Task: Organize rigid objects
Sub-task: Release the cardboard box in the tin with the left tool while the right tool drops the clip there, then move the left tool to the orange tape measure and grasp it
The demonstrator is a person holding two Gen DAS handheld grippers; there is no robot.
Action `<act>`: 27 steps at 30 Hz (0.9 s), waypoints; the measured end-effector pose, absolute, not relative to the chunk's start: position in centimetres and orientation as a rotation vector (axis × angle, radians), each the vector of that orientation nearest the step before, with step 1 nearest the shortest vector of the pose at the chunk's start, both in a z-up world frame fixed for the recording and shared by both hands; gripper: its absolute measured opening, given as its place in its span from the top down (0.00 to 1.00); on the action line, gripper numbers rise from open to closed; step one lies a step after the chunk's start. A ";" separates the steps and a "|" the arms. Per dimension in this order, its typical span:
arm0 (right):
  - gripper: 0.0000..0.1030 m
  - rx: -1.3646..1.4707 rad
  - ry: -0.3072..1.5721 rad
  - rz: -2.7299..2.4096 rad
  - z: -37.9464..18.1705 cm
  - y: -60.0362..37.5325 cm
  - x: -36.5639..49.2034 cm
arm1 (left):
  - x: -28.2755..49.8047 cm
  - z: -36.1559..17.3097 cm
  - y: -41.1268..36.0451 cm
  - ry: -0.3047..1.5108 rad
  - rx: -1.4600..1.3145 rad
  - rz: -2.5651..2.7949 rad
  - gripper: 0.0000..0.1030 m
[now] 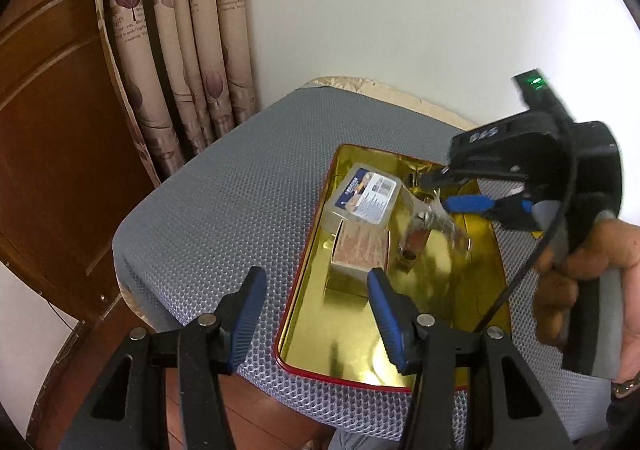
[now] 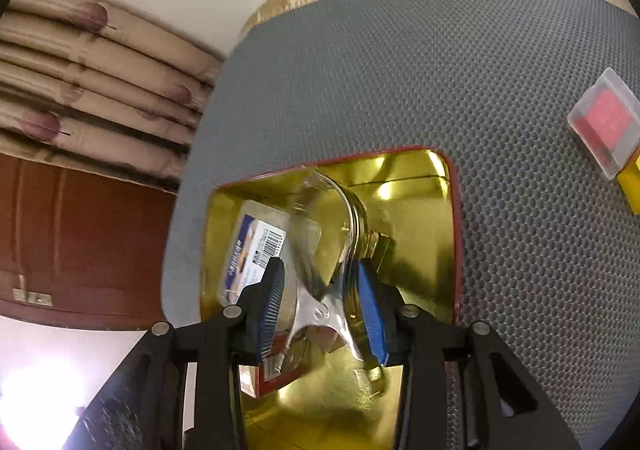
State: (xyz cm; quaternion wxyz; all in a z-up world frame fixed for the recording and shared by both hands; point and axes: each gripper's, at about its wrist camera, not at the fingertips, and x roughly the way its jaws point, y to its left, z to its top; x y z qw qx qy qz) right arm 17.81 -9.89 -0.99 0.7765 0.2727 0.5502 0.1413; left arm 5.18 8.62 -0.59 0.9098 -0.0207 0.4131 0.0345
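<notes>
Inside, the right claw [image 2: 320,314] grips a metal clip [image 2: 320,306] between tin walls [image 2: 448,178].

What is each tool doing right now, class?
Left tool: open, holding nothing, above the gold tin's near edge.
Right tool: closed on a metal clip over the tin.

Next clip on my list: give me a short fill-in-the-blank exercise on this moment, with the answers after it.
1. The right gripper holds a shiny metal ____ over the tin.
2. The inside of the open tin is ____ in colour.
3. The left gripper is ____ and holds nothing.
4. The clear box with the red insert lies ____ the tin, on the grey mat.

Answers: clip; gold; open; outside
</notes>
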 end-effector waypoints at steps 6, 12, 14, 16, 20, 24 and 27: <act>0.59 0.452 0.960 0.309 2.1 -14.4 11.8 | 5.2 -1.0 8.2 0.856 -0.028 0.077 0.48; 0.56 0.078 0.836 -0.092 -0.4 -24.0 3.0 | 4.6 -1.1 6.7 0.847 0.019 0.045 0.48; 0.56 0.024 0.859 -0.216 -1.6 -28.2 1.3 | 4.3 -0.9 5.9 0.839 0.039 0.020 0.48; 0.56 -0.001 0.872 -0.336 -2.5 -32.6 -0.3 | 3.9 -0.6 4.8 0.838 0.055 -0.022 0.48; 0.39 -0.004 0.891 -0.501 -3.3 -39.8 -2.6 | 3.7 -0.8 1.6 0.909 0.050 -0.179 0.48; 0.27 0.023 0.893 -0.583 -4.0 -43.8 -4.0 | 4.5 -1.6 -2.9 1.028 0.002 -0.345 0.48; 0.26 0.125 0.863 -0.542 -3.6 -45.2 -4.7 | 5.6 -2.2 -7.3 1.108 -0.054 -0.478 0.48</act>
